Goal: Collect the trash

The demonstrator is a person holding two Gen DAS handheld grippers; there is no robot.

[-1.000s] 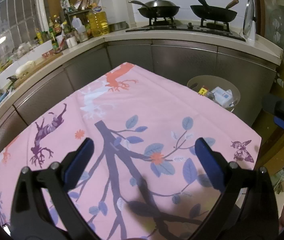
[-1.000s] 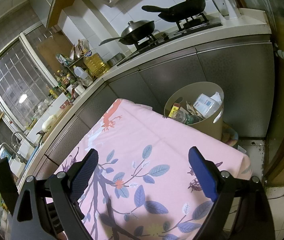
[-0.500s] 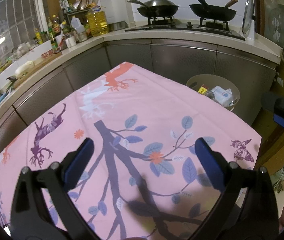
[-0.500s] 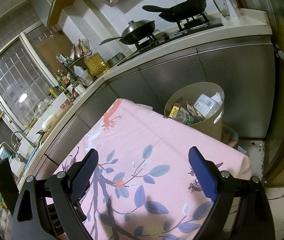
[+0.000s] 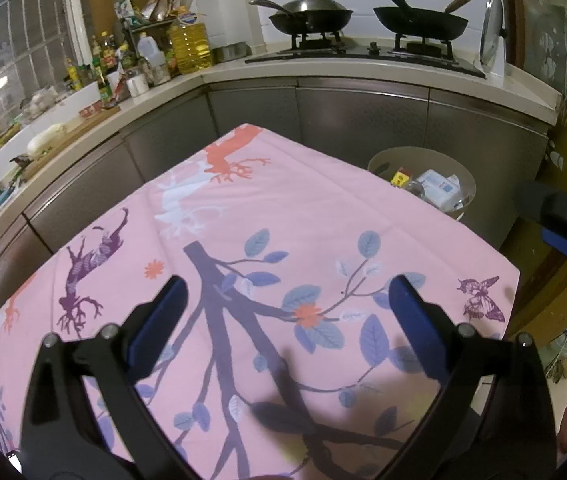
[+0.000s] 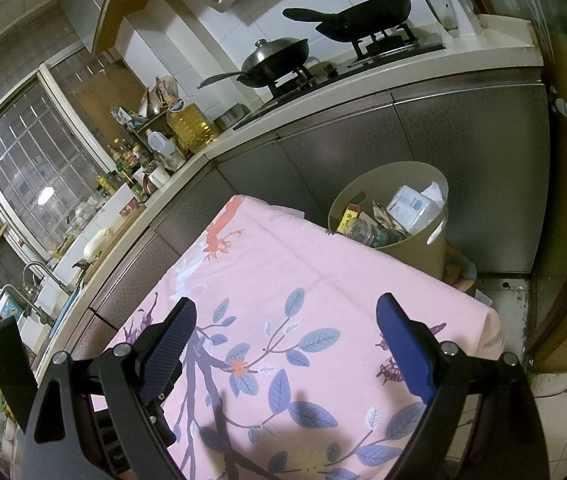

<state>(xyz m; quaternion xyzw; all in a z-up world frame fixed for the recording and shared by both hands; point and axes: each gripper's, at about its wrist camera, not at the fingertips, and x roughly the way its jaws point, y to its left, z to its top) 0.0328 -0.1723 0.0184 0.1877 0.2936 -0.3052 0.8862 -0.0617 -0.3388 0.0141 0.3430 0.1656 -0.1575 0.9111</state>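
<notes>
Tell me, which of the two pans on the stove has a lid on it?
The left pan, nearer the oil bottle: it wears a metal lid with a knob. The right pan is uncovered.

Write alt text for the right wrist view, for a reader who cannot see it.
The open right gripper, empty, hovers over a table under a pink floral tablecloth that carries no loose trash. Past the table's far edge a beige bin holds a bottle, cartons and wrappers. Behind it, grey cabinets support a stove with two woks.
</notes>
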